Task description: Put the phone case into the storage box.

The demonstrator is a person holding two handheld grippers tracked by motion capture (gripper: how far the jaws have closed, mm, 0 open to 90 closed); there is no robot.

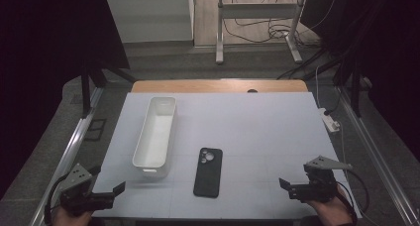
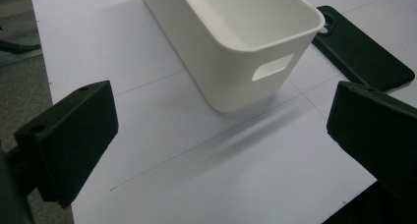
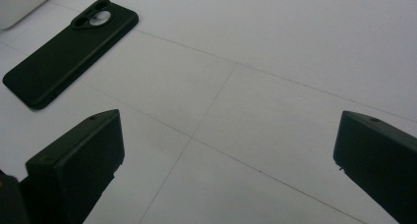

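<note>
High view: white bin point(image 1: 155, 132) standing upright on the pale mat point(image 1: 257, 122), open side up, long side running away from the near edge. Black phone case point(image 1: 208, 172) lying flat just to the right of the bin's near end, close but apart from it, camera cutout pointing away. Left gripper point(image 1: 118, 189) at the near left corner of the mat, right gripper point(image 1: 284, 184) at the near right corner, both low, both well apart from the case, each held by a hand at the bottom edge. Nothing gripped.

Left gripper view: jaws spread wide, nothing between them but bare mat point(image 2: 206, 175). Bin point(image 2: 236, 42) straight ahead with its handle slot turned to the camera; one part of the phone case point(image 2: 364, 52) seen behind its right corner.

Right gripper view: jaws likewise released and empty, over bare mat point(image 3: 275, 116). Phone case point(image 3: 69, 52) far up on the left, back side up, flat.

Judged step: the very start, before any reach. Probably the case to be picked and put into the bin. Next move needing a reach toward the case, and, because so thin and flat, a low approach on its edge, maybe tipping it up first.
</note>
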